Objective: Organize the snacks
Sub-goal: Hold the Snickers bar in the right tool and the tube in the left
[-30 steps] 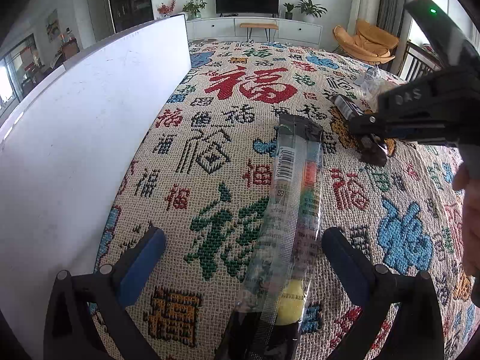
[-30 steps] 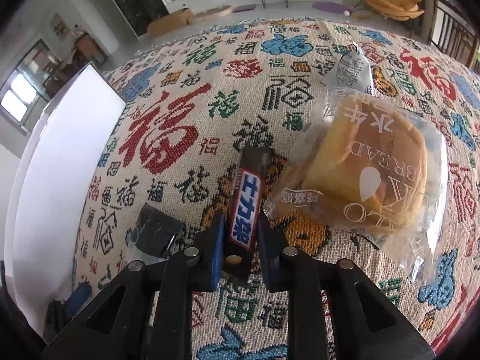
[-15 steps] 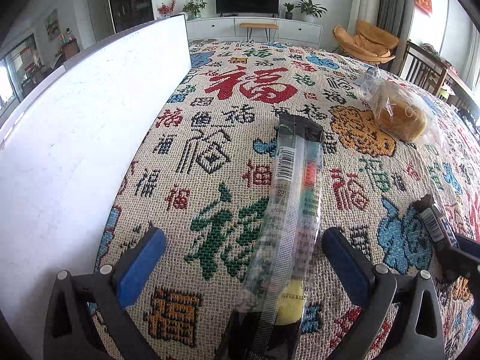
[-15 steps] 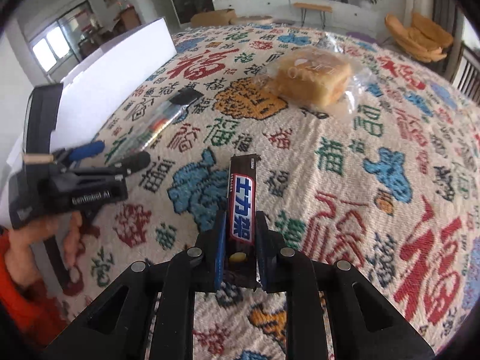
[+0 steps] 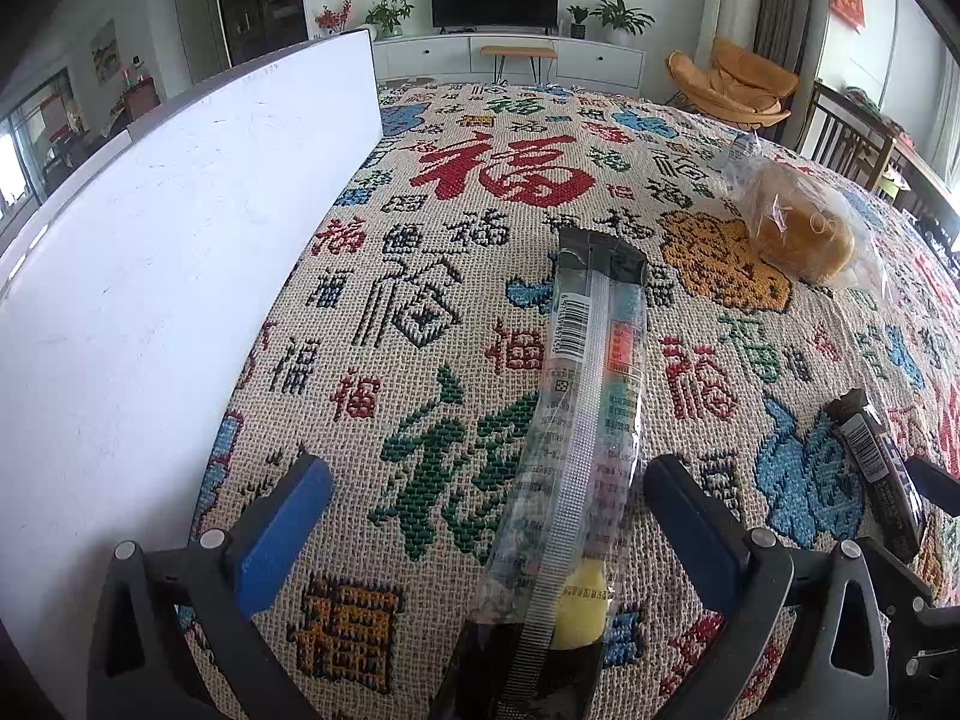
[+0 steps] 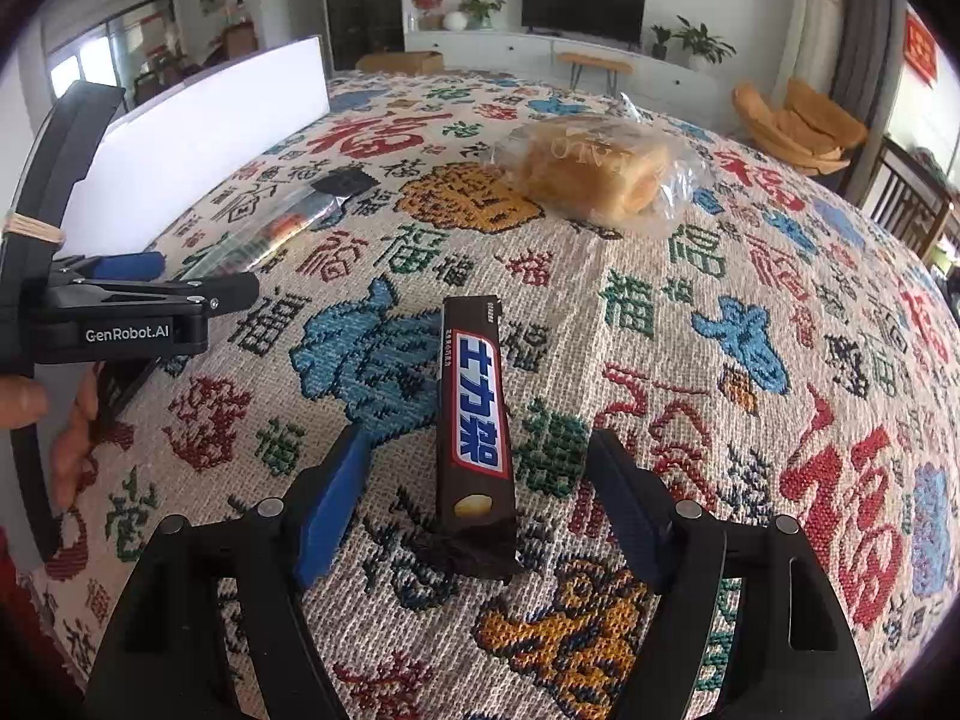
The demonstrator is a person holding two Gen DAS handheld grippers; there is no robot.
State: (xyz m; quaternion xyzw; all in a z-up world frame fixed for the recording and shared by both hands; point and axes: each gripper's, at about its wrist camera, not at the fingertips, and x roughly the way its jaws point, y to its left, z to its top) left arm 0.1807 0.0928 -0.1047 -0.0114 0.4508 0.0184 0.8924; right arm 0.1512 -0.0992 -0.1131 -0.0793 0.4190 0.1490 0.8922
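A white board point(image 5: 180, 252) stands along the left edge of the patterned cloth point(image 5: 456, 324) on the counter. The left tool point(image 5: 480, 516) gapes wide around a long clear snack packet point(image 5: 594, 396), pads clear of it. Further right, the right tool point(image 6: 474, 498) has just opened, and the chocolate bar point(image 6: 474, 420) lies loose between its blue pads. Only the right wrist view shows a hand point(image 6: 66, 426). The bagged bread point(image 6: 600, 174) lies beyond, well apart.

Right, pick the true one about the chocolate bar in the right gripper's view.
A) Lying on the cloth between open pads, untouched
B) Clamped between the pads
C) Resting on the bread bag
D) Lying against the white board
A: the chocolate bar lies on the patterned cloth with clear gaps to both pads of the right gripper, whose jaws have just been opening.
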